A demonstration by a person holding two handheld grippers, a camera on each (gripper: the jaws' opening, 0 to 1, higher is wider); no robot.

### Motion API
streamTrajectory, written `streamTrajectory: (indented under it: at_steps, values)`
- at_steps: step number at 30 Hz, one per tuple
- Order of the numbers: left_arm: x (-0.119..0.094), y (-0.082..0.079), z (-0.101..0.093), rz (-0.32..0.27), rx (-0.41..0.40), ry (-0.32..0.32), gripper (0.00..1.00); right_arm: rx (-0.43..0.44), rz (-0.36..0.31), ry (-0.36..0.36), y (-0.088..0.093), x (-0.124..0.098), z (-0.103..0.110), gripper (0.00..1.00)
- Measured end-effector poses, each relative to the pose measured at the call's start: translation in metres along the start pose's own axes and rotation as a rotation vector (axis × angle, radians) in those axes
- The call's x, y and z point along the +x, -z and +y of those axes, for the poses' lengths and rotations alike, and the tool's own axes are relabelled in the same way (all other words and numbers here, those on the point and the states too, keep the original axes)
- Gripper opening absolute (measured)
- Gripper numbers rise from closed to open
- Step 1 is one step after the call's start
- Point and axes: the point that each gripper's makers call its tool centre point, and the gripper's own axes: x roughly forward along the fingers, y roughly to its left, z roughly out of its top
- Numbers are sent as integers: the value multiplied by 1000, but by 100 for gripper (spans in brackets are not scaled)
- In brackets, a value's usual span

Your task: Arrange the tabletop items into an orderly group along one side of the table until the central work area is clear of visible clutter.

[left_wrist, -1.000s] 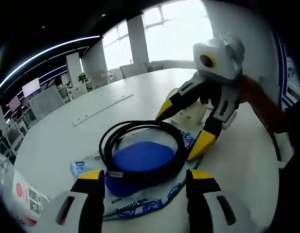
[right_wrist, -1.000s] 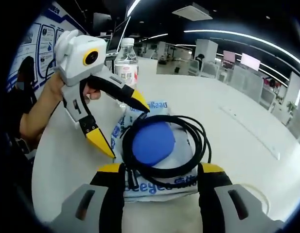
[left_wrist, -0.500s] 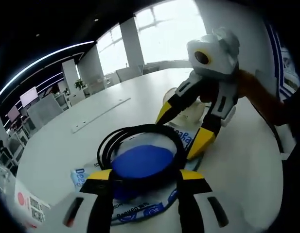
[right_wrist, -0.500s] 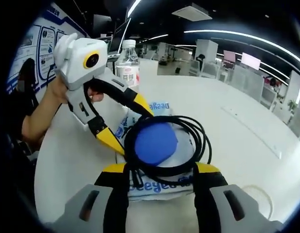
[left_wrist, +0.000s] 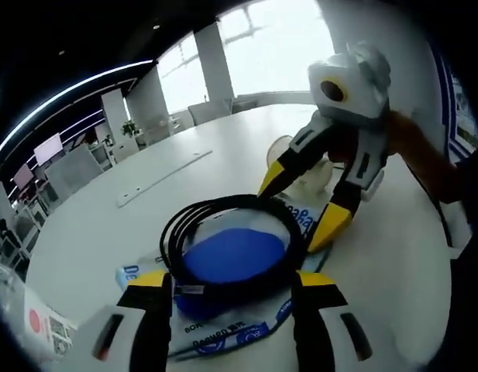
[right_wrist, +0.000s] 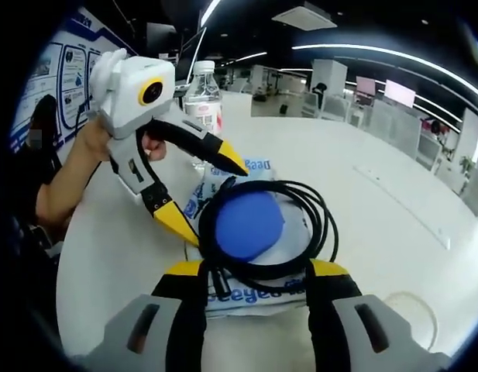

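Cable: one black coil [left_wrist: 227, 236] [right_wrist: 268, 232], lying flat as a ring on top of a blue disc and a printed white bag, in the middle of the white table [left_wrist: 99, 225].
Left gripper: its jaws [left_wrist: 231, 291] stand spread, one to each side of the coil's near edge in the left gripper view; nothing is pinched. In the right gripper view it [right_wrist: 198, 194] comes in from the left, jaws apart at the coil's far-left rim.
Right gripper: its jaws [right_wrist: 250, 280] also stand spread, straddling the coil's near rim in the right gripper view; in the left gripper view it [left_wrist: 304, 205] reaches in from the right, jaws open at the far-right rim.
Key relation: the coil sits straight ahead of both grippers, between them; each faces it from an opposite side and looks about equally near. Being a ring, it has no clear long axis.
Disc: one, blue [left_wrist: 235, 254], inside the ring.
Bag: one, white with blue lettering [right_wrist: 250, 294], under the coil.
Bottle: one, clear, upright [right_wrist: 201, 97], far left, behind the left gripper.
Count: one cable, one disc, one bag, one bottle, two grippers.
Judgement: closing either pair of jaws on the rim would likely catch the cable first.
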Motion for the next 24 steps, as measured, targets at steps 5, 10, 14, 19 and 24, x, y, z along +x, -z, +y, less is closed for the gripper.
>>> streamTrajectory:
  at_steps: [5, 10, 14, 19, 24]
  values:
    - [6, -1, 0, -2, -17, 14, 63, 6, -11, -18, 1, 1, -1, 48]
    - [7, -1, 4, 9, -6, 15, 62, -4, -15, -14, 0, 0, 1, 47]
    - [7, -1, 7, 7, -2, 9, 61, -6, -11, -5, -2, 1, 0, 46]
    - [8, -2, 6, 18, 12, 4, 60, 1, 10, 3, 3, 3, 4, 44]
    - [7, -5, 8, 6, 11, 0, 60, 5, -12, 13, 1, -1, 4, 42]
